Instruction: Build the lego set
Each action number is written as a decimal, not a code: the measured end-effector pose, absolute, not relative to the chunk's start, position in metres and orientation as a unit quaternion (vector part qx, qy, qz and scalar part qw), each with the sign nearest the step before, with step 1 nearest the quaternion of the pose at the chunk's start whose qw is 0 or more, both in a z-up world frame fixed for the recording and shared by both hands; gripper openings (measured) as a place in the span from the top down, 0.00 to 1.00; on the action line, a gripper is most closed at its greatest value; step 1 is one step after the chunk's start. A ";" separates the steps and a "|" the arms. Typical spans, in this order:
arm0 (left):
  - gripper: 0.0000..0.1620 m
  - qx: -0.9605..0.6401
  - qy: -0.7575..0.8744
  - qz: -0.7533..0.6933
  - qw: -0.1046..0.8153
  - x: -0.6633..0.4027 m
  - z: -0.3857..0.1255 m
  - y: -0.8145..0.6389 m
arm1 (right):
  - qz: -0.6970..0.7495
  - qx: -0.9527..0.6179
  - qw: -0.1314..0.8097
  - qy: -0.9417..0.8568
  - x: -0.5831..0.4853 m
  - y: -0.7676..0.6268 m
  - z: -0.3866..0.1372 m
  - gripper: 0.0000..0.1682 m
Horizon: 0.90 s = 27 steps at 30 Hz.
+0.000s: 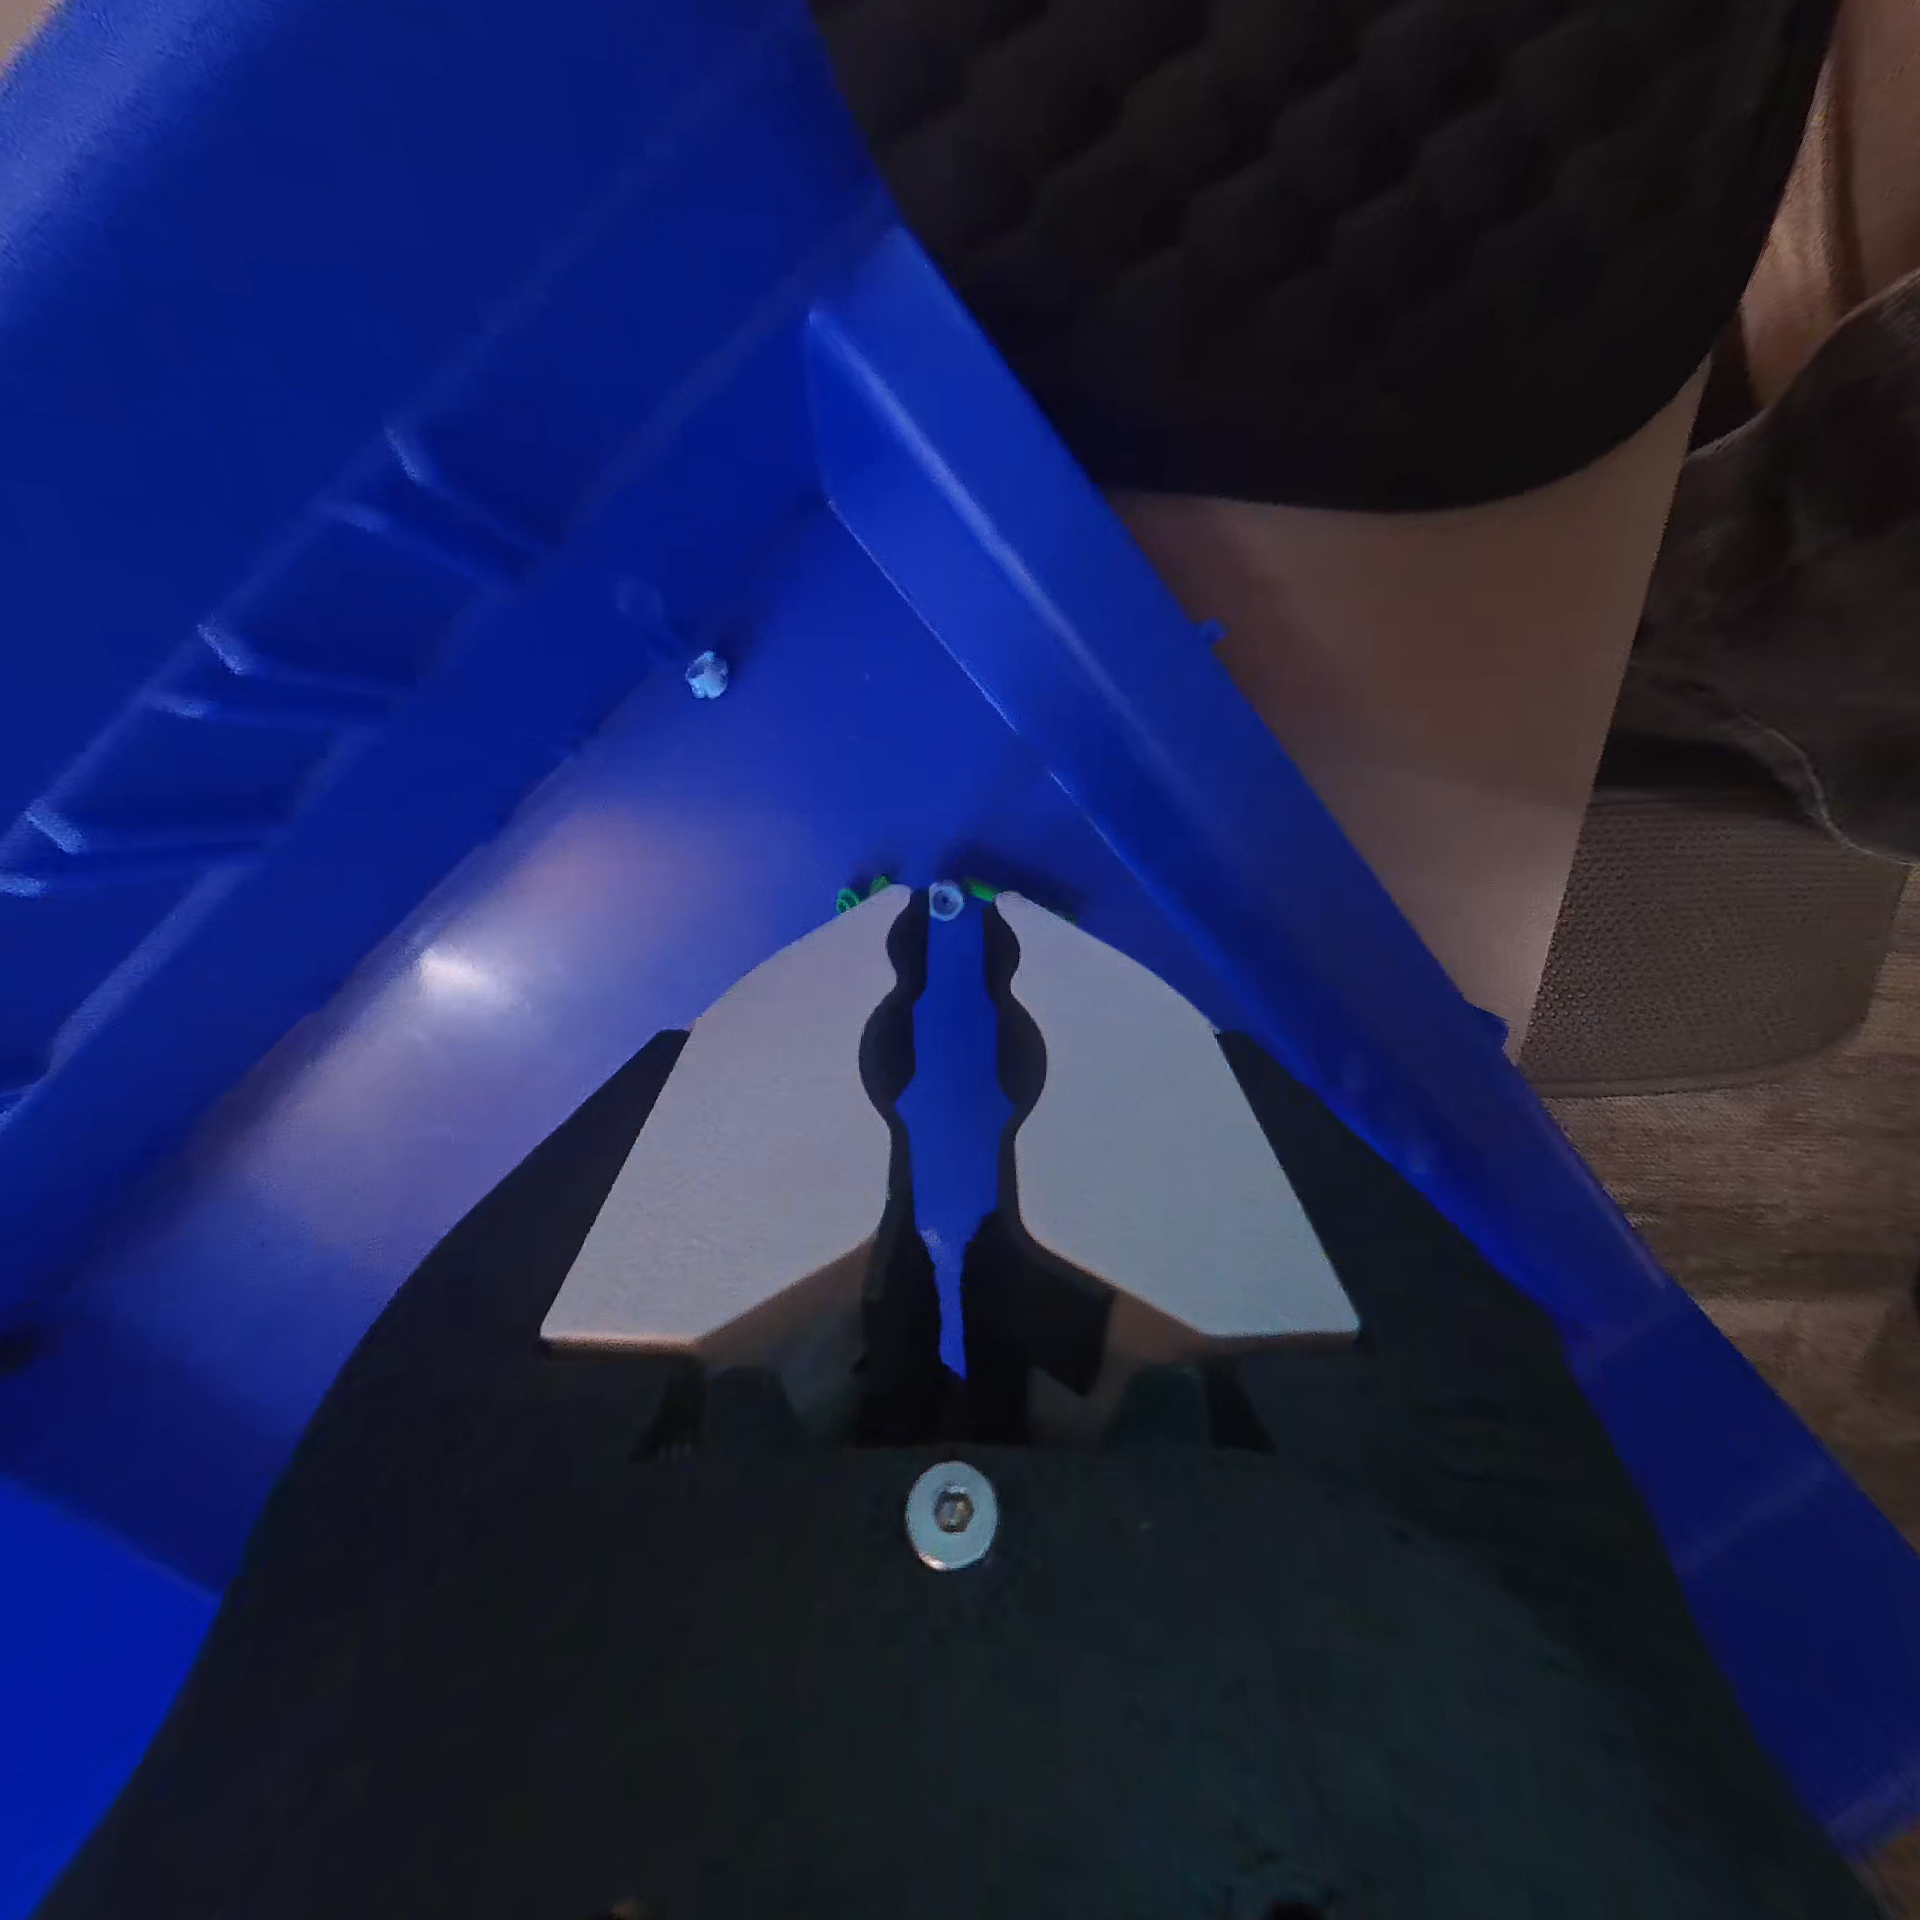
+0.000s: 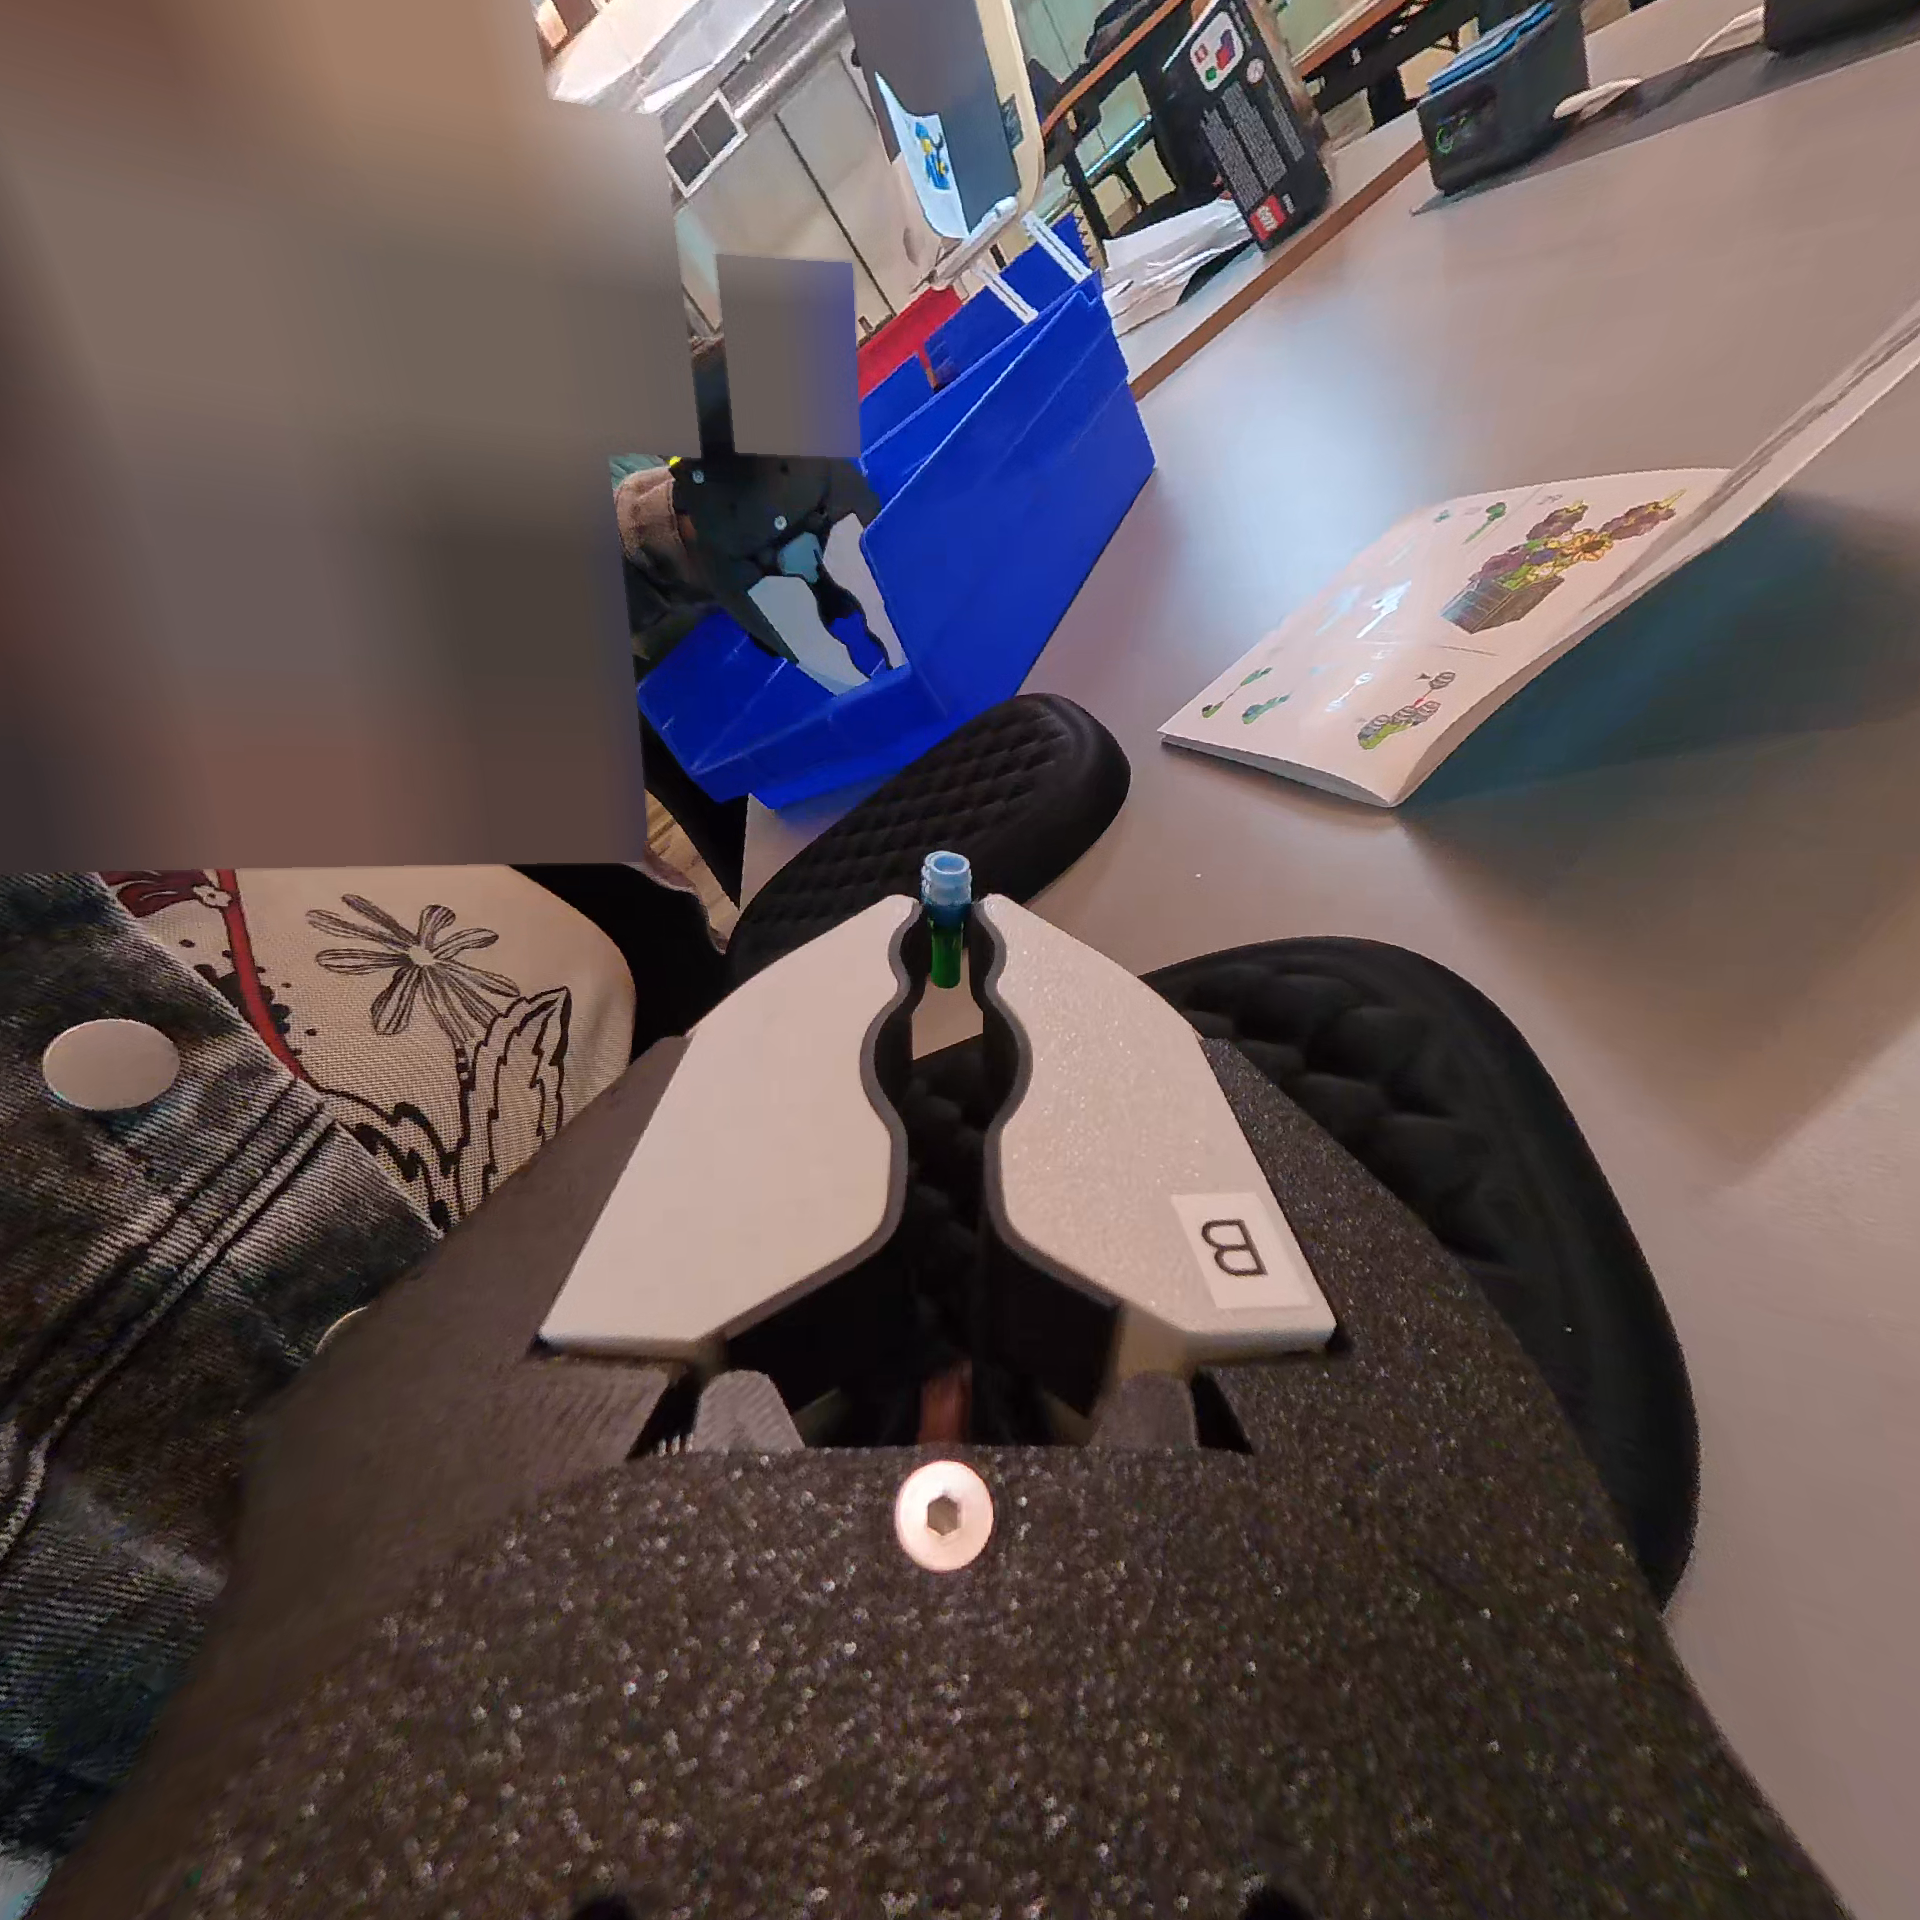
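Observation:
In the left wrist view my left gripper [image 1: 951,900] reaches into a blue bin [image 1: 499,748], its jaws a narrow gap apart. A small pale round piece [image 1: 943,902] lies on the bin floor right between the tips, with small green pieces [image 1: 857,896] beside them. Whether the tips touch the pale piece is unclear. In the right wrist view my right gripper [image 2: 948,906] is shut on a small green stem with a light blue top [image 2: 943,914], held above a black padded mat [image 2: 1403,1091]. The left gripper [image 2: 852,649] shows farther off, inside the blue bin [image 2: 997,520].
Another pale piece [image 1: 707,673] lies deeper in the bin. An open instruction booklet [image 2: 1455,644] lies on the grey table [image 2: 1455,312] at the right. A second black pad [image 2: 935,800] lies beside the bin. More bins and a dark box [image 2: 1247,135] stand behind. A person's clothing [image 2: 312,1039] is at left. One gripper's finger ends stand about 30 cm off the other's.

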<state>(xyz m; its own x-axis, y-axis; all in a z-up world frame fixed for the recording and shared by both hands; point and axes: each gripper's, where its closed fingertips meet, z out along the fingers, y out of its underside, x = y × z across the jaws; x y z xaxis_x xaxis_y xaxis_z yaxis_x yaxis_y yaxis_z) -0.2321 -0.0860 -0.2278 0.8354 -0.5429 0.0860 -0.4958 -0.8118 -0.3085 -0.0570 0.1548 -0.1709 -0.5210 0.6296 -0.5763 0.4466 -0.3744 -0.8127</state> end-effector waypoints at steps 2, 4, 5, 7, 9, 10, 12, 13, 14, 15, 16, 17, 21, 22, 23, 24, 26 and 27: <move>0.94 -0.945 0.279 -0.086 0.147 -0.230 -0.229 -0.084 | 0.672 -0.483 0.066 -0.557 -0.057 0.154 -0.171 0.96; 0.94 -0.949 0.274 -0.078 0.138 -0.232 -0.234 -0.084 | 0.673 -0.480 0.064 -0.560 -0.056 0.153 -0.171 0.96; 0.94 -0.949 0.272 -0.080 0.139 -0.231 -0.235 -0.084 | 0.672 -0.479 0.064 -0.561 -0.056 0.153 -0.171 0.96; 0.94 -0.951 0.267 -0.080 0.136 -0.232 -0.237 -0.085 | 0.672 -0.477 0.067 -0.563 -0.056 0.152 -0.171 0.96; 0.95 -0.951 0.271 -0.074 0.130 -0.232 -0.239 -0.086 | 0.672 -0.474 0.068 -0.565 -0.055 0.152 -0.171 0.96; 0.94 -0.951 0.270 -0.073 0.133 -0.232 -0.239 -0.084 | 0.671 -0.473 0.068 -0.566 -0.055 0.151 -0.171 0.96; 0.94 -0.953 0.265 -0.075 0.126 -0.232 -0.239 -0.085 | 0.671 -0.471 0.071 -0.568 -0.054 0.151 -0.170 0.96; 0.94 -0.953 0.264 -0.075 0.125 -0.232 -0.239 -0.085 | 0.670 -0.470 0.072 -0.569 -0.054 0.151 -0.170 0.96; 0.95 -0.953 0.263 -0.076 0.128 -0.232 -0.239 -0.085 | 0.670 -0.469 0.073 -0.571 -0.054 0.150 -0.170 0.96; 0.95 -0.954 0.258 -0.078 0.130 -0.231 -0.239 -0.084 | 0.670 -0.467 0.074 -0.572 -0.054 0.150 -0.170 0.96; 0.95 -0.957 0.248 -0.081 0.129 -0.231 -0.239 -0.084 | 0.671 -0.465 0.075 -0.572 -0.053 0.150 -0.170 0.96; 0.95 -0.961 0.236 -0.079 0.122 -0.232 -0.238 -0.085 | 0.672 -0.464 0.075 -0.572 -0.053 0.150 -0.169 0.96; 0.95 -0.972 0.176 0.008 0.157 -0.249 -0.196 -0.078 | 0.677 -0.454 0.079 -0.574 -0.051 0.149 -0.167 0.96; 0.95 -0.968 0.152 0.022 0.197 -0.244 -0.174 -0.067 | 0.678 -0.452 0.079 -0.574 -0.051 0.149 -0.167 0.96; 0.95 -0.960 0.134 0.025 0.246 -0.231 -0.151 -0.053 | 0.679 -0.451 0.079 -0.574 -0.051 0.149 -0.166 0.96; 0.95 -0.947 0.131 0.027 0.291 -0.213 -0.129 -0.039 | 0.681 -0.449 0.078 -0.574 -0.050 0.148 -0.166 0.96; 0.95 -0.925 0.155 0.029 0.346 -0.171 -0.109 -0.010 | 0.682 -0.446 0.081 -0.573 -0.050 0.149 -0.165 0.96; 0.95 -0.919 0.167 0.018 0.358 -0.151 -0.112 0.004 | 0.683 -0.444 0.085 -0.573 -0.049 0.149 -0.164 0.96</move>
